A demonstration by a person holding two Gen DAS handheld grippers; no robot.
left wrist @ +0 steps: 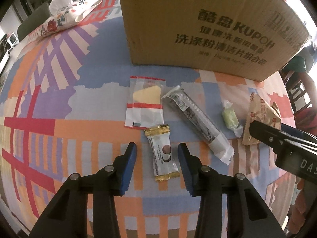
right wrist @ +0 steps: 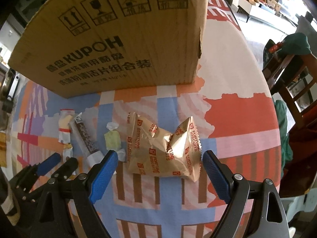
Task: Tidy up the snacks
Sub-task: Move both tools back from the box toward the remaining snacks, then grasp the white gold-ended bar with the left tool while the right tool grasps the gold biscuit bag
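Both grippers pointed steeply down over the patterned tablecloth (left wrist: 99, 103), each lined up on its own snack. Left gripper (left wrist: 157, 151) had its blue pads set fairly narrow, one on each long side of the gold-ended candy wrapper (left wrist: 162, 154), apart from it and gripping nothing. Right gripper (right wrist: 159, 159) stood wide, straddling the near end of the tan fortune biscuit packet (right wrist: 164, 148), again with no pad pressing on it. Between those two lay a clear sachet with a yellow wedge (left wrist: 145, 103), a long dark tube-shaped pack (left wrist: 198, 121) and a small green sweet (left wrist: 229, 117), all in a loose row in front of the big cardboard box (left wrist: 198, 23), which I took to be where the snacks were meant to go.

To do the pick well, I judged the left should sink until its pads were low beside the flat candy, then close across the narrow width at the middle, not on the crimped ends, which would slip. The puffy biscuit packet would crush, so the right wanted a gentle close around its waist. The green sweet sat just beside the right gripper's left pad (right wrist: 105, 170) and could be nudged or caught; keeping clear of it mattered.
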